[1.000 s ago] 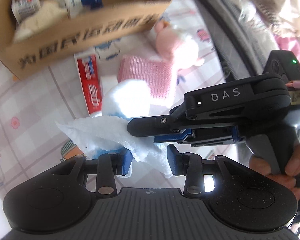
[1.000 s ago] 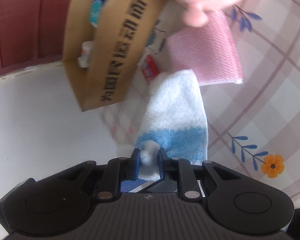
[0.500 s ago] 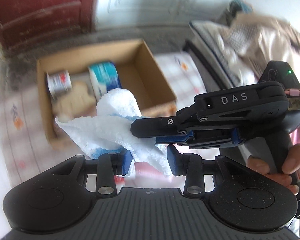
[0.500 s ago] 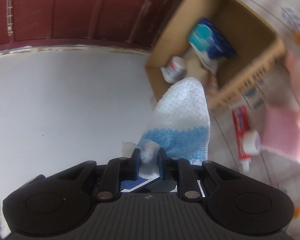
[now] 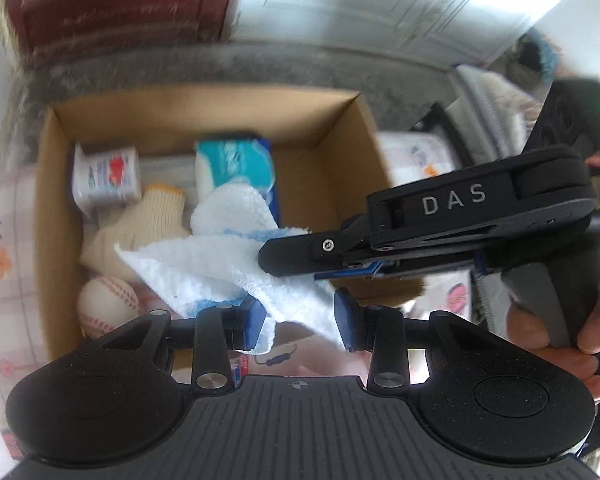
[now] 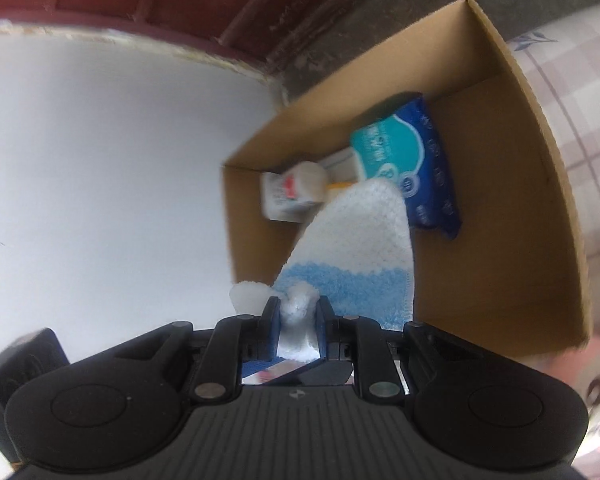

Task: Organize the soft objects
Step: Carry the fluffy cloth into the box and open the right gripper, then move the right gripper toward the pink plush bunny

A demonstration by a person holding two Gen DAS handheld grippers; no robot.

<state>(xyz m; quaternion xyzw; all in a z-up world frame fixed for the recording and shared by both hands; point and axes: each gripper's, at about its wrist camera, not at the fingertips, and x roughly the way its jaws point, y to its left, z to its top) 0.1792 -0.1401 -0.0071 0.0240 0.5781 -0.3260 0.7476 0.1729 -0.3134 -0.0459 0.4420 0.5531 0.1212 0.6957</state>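
Note:
A white and blue fluffy cloth (image 5: 220, 256) hangs over the open cardboard box (image 5: 340, 152). My right gripper (image 6: 298, 314) is shut on a bunched edge of the cloth (image 6: 352, 248) and holds it above the box (image 6: 540, 200). The right gripper also shows in the left wrist view (image 5: 300, 260), coming in from the right. My left gripper (image 5: 300, 316) is open, and a corner of the cloth hangs loosely between its blue pads.
In the box lie a blue tissue pack (image 5: 236, 164), a small white pack (image 5: 106, 178), a cream knitted glove (image 5: 140, 220) and a baseball (image 5: 108, 306). The box stands on a checked floral tablecloth (image 6: 580, 92). A red door and white wall are behind.
Both grippers have lifted the cloth off the table and carried it over the box. The box interior now lies below the cloth.

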